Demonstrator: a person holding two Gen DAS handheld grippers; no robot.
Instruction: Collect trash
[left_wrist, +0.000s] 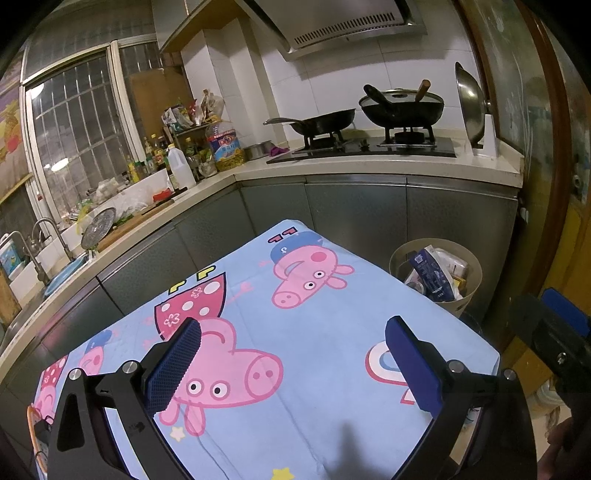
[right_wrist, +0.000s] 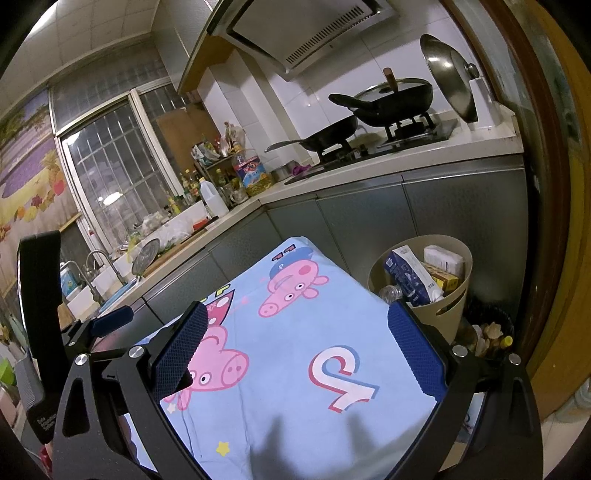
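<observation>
Both tongs, left (left_wrist: 291, 365) and right (right_wrist: 295, 350), gape wide and empty over the tabletop (left_wrist: 332, 332). The trash sits in the bin (right_wrist: 452, 314), far right, closer to the right one.

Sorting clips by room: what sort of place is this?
A home kitchen: gas stove with woks, range hood above, sink faucet by the window.

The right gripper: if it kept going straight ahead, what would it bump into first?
Probably the cartoon-print cloth on the table: the open right gripper points down across it. The bin sits off to the right.
</observation>
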